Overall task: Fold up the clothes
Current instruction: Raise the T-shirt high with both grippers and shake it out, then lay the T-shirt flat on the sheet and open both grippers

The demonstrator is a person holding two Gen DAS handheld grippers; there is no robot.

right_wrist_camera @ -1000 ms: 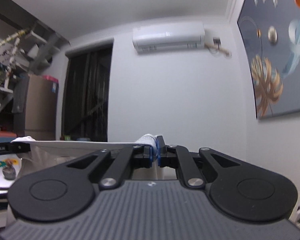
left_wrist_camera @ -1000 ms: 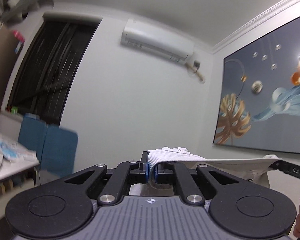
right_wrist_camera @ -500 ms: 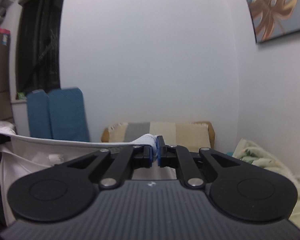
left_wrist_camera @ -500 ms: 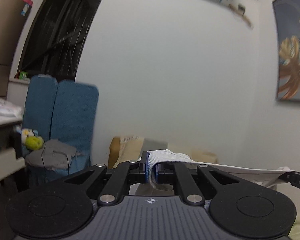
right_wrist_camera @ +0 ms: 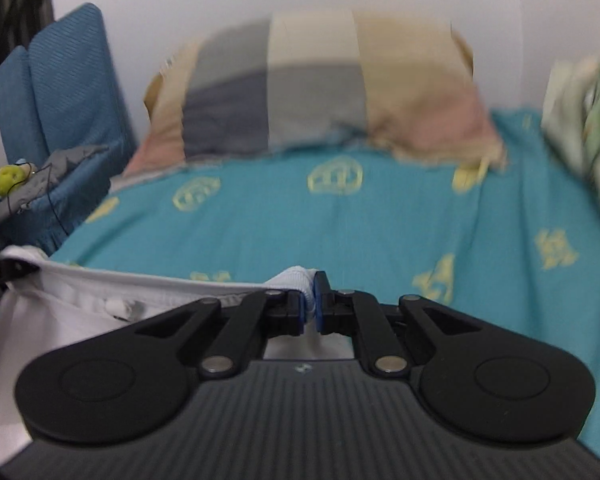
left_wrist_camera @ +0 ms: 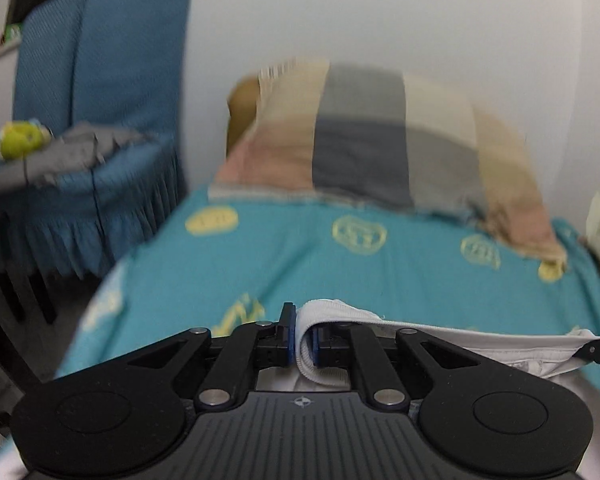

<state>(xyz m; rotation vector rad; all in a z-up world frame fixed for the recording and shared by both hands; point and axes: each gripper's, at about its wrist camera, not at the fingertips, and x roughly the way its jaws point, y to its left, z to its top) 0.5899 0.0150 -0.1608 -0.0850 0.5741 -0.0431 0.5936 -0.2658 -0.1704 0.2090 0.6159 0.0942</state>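
Two grippers, one garment, one bed: stock as it lies.

Item 1, left gripper (left_wrist_camera: 303, 344): your fingers are closed down to the thickness of the cloth, pinching a ribbed white hem that loops up and over between the blue pads (left_wrist_camera: 289, 344). The pinch sits at a corner so that the edge runs off to your right under tension.

Item 2, right gripper (right_wrist_camera: 309, 303): same condition, fingers nipped tight on the other ribbed corner, with the edge running off to your left.

Item 3, white garment (right_wrist_camera: 80, 304): held by both corners, its top edge pulled nearly straight between your two grips, the body hanging slack below them and out of full view. It is in the air above the near part of the bed, not lying on it. How far it has been folded I cannot tell, since only the top edge shows.

Item 4, teal bedspread (right_wrist_camera: 380, 216) with yellow motifs: flat and bare ahead of both grippers, which judges well as a laying surface.

Item 5, patchwork pillow (left_wrist_camera: 372, 140) at the head, blue covered chair (left_wrist_camera: 112, 80) beside the bed: both well apart from the garment.
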